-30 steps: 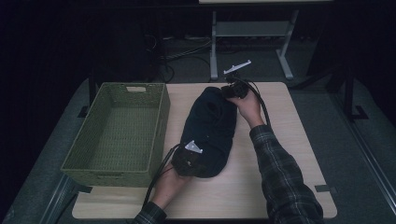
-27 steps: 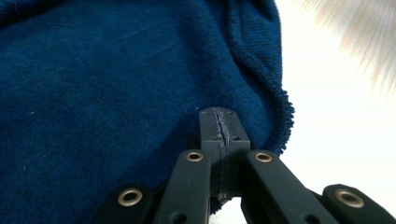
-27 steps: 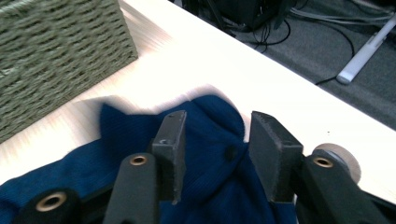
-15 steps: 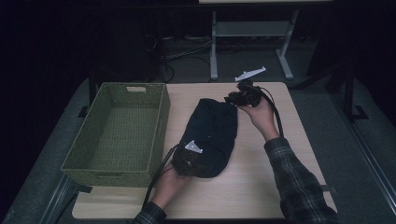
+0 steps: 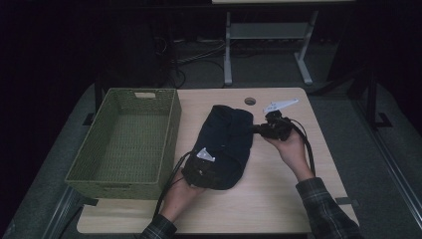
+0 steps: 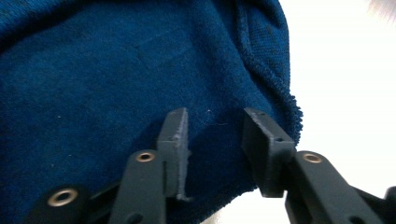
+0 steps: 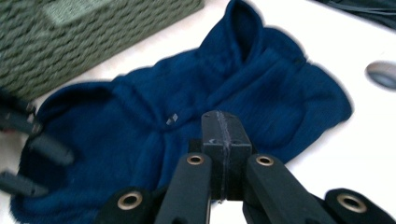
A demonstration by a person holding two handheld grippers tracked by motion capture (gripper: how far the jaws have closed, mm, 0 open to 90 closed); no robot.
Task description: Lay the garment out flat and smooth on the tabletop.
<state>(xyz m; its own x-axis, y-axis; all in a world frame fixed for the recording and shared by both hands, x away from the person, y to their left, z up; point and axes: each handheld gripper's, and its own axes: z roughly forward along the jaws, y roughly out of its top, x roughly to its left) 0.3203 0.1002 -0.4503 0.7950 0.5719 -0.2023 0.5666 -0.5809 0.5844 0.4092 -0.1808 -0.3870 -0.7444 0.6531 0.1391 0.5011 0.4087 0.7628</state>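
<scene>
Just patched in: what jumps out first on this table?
A dark blue garment lies flat mid-table, with the left gripper over its near end, jaws apart. The right gripper, jaws shut with nothing between them, sits at the garment's far right edge. An empty green basket stands left of the garment.

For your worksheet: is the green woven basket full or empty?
Empty: in the high view the basket shows its bare woven floor, and the blue garment lies outside it on the table.

On my tabletop the basket sits at the left, with the folded cloth just beside it on the right. My left tongs rest on the cloth's near end; my right tongs are at its far right edge.
</scene>
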